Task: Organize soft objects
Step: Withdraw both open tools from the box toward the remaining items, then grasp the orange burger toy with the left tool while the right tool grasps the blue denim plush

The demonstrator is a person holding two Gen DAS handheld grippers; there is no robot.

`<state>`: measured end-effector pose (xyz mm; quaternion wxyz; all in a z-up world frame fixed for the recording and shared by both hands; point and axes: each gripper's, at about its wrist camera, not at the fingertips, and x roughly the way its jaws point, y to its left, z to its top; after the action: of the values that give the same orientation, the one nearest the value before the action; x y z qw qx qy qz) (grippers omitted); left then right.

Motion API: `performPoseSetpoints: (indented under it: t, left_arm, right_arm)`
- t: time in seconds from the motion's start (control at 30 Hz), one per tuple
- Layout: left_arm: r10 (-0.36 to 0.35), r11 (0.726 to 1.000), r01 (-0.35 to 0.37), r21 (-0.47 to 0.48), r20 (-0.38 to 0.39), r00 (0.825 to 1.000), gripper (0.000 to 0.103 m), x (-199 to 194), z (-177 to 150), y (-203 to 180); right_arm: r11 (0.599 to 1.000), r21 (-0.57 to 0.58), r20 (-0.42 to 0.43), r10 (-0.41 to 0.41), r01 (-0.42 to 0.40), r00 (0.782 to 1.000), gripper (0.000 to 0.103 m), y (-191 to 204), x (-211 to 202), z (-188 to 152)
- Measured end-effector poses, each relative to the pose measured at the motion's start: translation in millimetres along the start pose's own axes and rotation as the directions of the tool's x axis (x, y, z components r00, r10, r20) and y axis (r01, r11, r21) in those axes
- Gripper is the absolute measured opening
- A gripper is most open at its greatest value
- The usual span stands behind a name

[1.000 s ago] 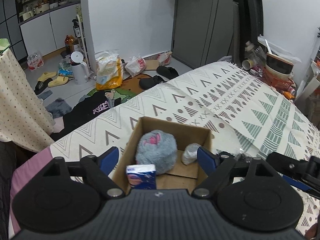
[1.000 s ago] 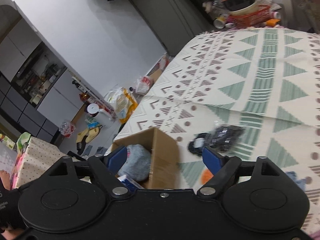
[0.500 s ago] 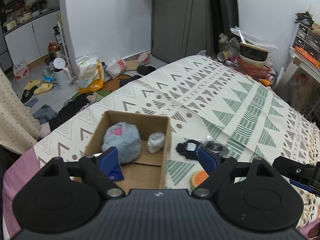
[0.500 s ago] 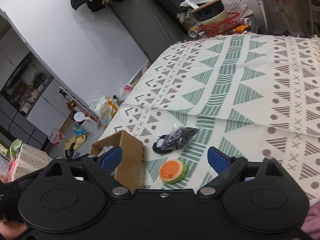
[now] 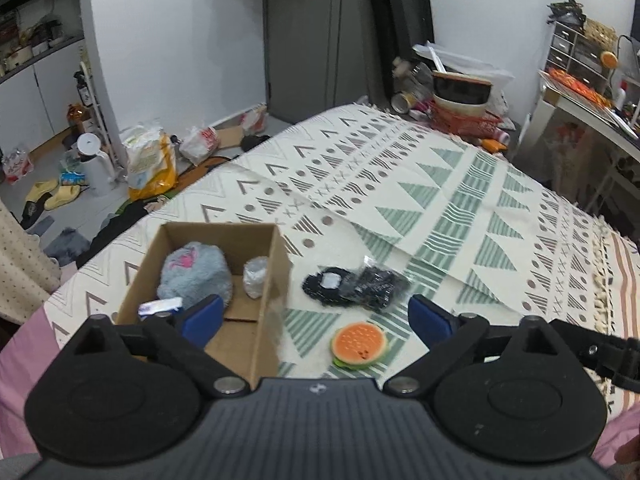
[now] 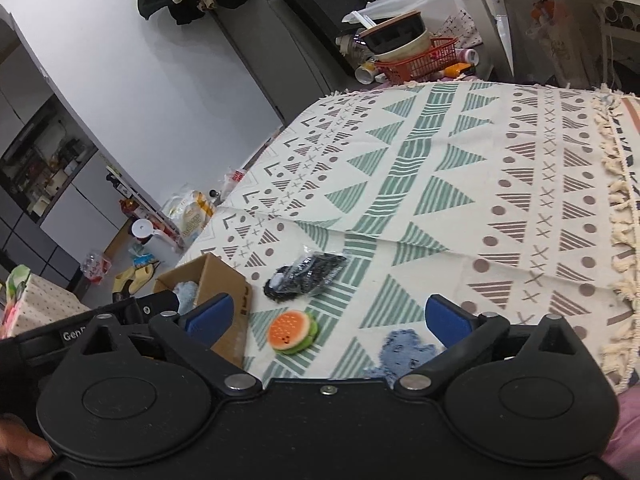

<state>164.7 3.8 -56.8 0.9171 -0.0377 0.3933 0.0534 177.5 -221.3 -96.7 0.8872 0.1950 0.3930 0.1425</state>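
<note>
A brown cardboard box (image 5: 276,280) (image 6: 232,284) sits on the patterned bedspread (image 5: 440,200). Inside it lie a grey fluffy plush (image 5: 196,270), a small clear-wrapped item (image 5: 256,276) and a blue-and-white pack (image 5: 160,306). To the right of the box rest a black bagged item (image 5: 356,284) (image 6: 308,272) and an orange-and-green burger toy (image 5: 359,345) (image 6: 292,332). A blue fuzzy piece (image 6: 404,350) lies near the right gripper's jaws. My left gripper (image 5: 316,318) hangs open above the box's right wall and the burger toy. Over the burger toy and the blue piece, my right gripper (image 6: 328,316) is open too.
Beyond the bed's far corner stands a red basket with bowls (image 5: 460,96) (image 6: 416,56). Bags, slippers and a white kettle (image 5: 96,164) litter the floor at left. A white desk (image 5: 580,120) stands at right. A dotted cloth (image 5: 20,264) hangs at the left edge.
Both grippers have swung to the right and pulled back from the box. The burger toy, the black bagged item and the blue fuzzy piece have come into view.
</note>
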Motion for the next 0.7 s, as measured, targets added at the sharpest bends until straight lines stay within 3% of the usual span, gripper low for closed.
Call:
performPoseSetpoints:
  t: [0.57, 0.7]
  left_arm:
    - [-0.022, 0.999, 0.026, 0.034, -0.100, 0.995, 0.101, 36, -18, -26]
    - [-0.029, 0.999, 0.031, 0.014, -0.132, 0.991, 0.101, 51, -21, -30]
  right_arm:
    - [0.989, 0.146, -0.054, 0.018, -0.010, 0.998, 0.103, -49, 25, -25]
    - [0.987, 0.157, -0.061, -0.035, 0.045, 0.998, 0.101, -55, 31, -24]
